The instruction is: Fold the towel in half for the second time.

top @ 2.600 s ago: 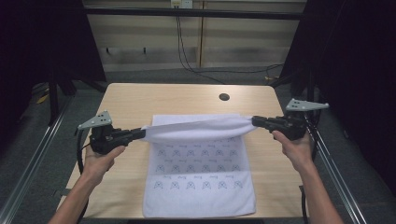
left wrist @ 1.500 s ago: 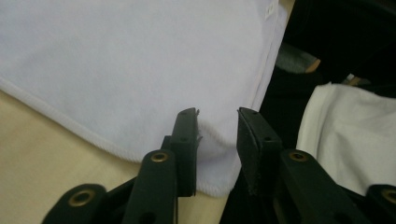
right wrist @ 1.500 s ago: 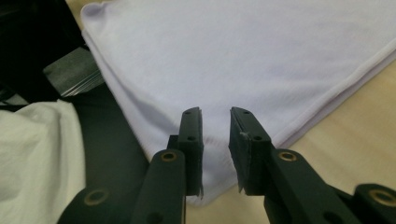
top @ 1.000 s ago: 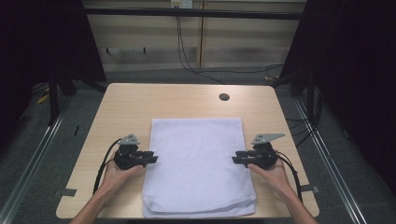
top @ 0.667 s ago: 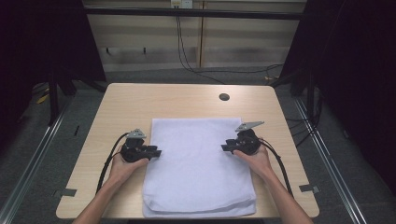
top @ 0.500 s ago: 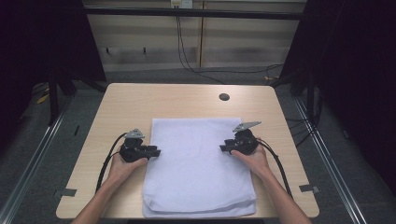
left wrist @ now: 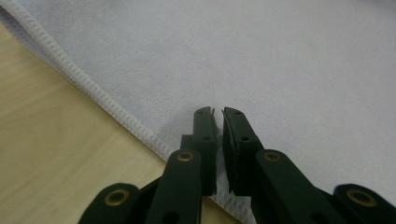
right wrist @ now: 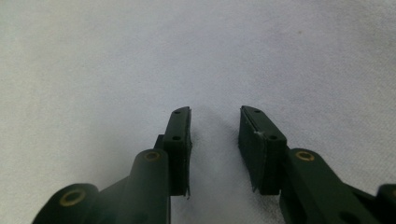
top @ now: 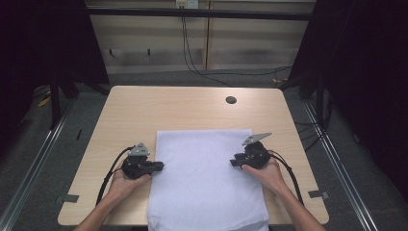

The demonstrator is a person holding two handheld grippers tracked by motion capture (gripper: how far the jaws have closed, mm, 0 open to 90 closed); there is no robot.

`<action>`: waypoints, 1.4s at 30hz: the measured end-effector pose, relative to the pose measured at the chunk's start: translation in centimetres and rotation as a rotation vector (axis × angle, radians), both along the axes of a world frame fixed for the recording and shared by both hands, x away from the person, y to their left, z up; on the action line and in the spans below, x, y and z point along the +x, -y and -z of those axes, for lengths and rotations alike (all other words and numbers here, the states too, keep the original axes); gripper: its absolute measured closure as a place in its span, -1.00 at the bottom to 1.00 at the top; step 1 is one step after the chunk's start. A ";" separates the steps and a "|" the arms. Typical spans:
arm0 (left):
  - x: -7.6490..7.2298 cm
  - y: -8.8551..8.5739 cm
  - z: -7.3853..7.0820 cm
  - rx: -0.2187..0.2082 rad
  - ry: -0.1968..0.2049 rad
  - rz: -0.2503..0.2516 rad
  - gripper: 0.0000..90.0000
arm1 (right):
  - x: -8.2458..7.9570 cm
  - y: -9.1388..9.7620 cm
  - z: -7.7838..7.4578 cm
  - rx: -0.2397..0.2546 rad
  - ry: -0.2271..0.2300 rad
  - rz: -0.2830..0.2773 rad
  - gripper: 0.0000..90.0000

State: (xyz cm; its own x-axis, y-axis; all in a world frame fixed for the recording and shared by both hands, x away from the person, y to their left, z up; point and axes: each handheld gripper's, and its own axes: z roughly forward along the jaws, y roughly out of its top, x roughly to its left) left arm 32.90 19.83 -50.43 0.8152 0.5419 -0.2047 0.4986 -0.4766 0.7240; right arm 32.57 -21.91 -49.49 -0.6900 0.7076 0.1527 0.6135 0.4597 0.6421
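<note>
Now the left gripper (top: 160, 166) was at the left hem of the white towel (top: 204, 178), its jaws almost together with only a thin slit between them and nothing visibly pinched. The towel lay flat on the wooden table (top: 144, 110), on its near half. The right gripper (top: 232, 162) rested over the towel's right side, jaws apart and empty.
</note>
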 end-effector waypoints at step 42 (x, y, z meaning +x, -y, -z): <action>4.4 -2.3 -2.3 -0.084 -0.034 -0.126 0.67 | 1.3 6.4 -1.6 0.074 0.056 0.105 0.35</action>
State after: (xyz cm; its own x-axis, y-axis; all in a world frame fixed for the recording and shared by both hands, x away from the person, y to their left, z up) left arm 37.30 22.10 -48.11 0.7340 0.6189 -0.2797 0.5752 -0.3473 0.7407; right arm 33.83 -28.28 -47.88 -0.6213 0.7646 0.1710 0.6184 0.3446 0.7062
